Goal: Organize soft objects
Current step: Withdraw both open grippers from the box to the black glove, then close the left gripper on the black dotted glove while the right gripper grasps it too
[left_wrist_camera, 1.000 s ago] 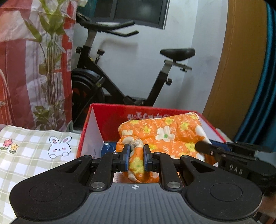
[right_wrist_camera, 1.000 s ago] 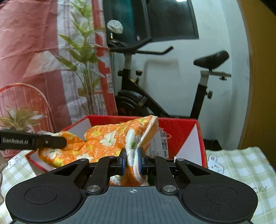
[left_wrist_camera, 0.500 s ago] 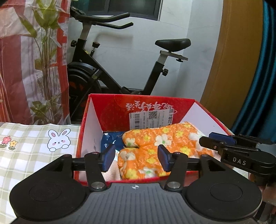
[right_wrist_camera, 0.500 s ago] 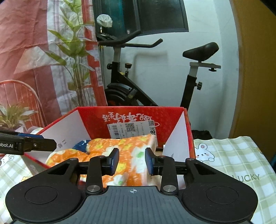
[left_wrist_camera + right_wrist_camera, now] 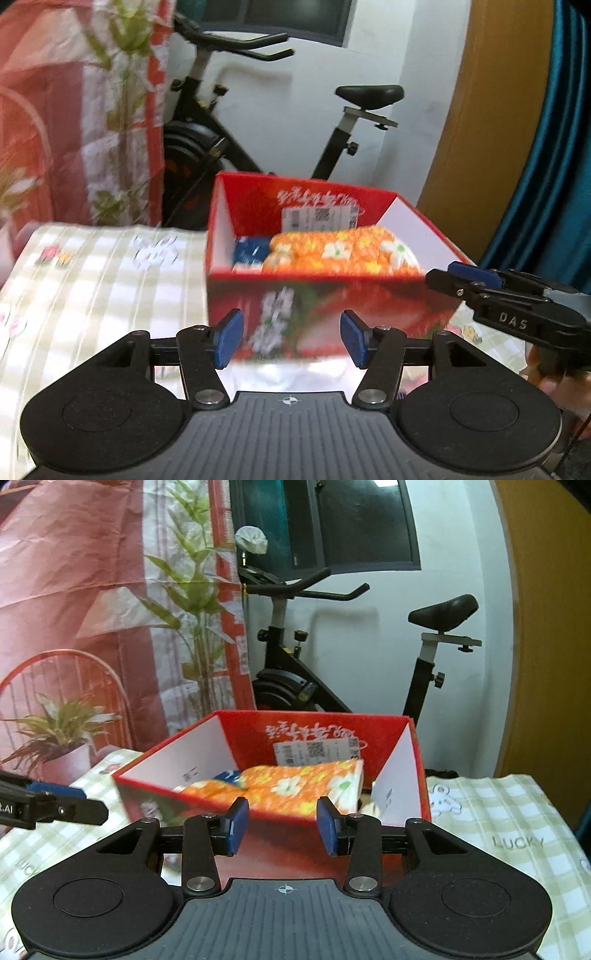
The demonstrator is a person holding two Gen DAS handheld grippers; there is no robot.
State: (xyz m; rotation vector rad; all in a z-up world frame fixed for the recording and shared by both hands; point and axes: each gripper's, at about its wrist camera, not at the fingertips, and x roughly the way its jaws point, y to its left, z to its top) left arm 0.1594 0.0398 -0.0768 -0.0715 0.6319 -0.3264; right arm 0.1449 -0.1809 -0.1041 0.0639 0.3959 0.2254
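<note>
An orange flowered cloth point(image 5: 340, 253) lies folded inside a red box point(image 5: 332, 299) on the checked tablecloth; it also shows in the right wrist view point(image 5: 295, 786), inside the same box point(image 5: 415, 771). A blue soft item point(image 5: 249, 251) lies beside it at the box's left. My left gripper point(image 5: 291, 343) is open and empty, in front of the box's near wall. My right gripper point(image 5: 282, 825) is open and empty, also just short of the box. The right gripper shows at the right of the left wrist view point(image 5: 517, 306).
An exercise bike point(image 5: 332, 672) stands behind the table. A red-and-white printed curtain point(image 5: 92, 609) hangs at the left. A wooden panel point(image 5: 498, 110) and blue curtain point(image 5: 569, 147) are at the right. The checked tablecloth point(image 5: 92, 288) extends left of the box.
Both grippers let go of the orange cloth, which dropped into the box, then opened wider and drew back from the box.
</note>
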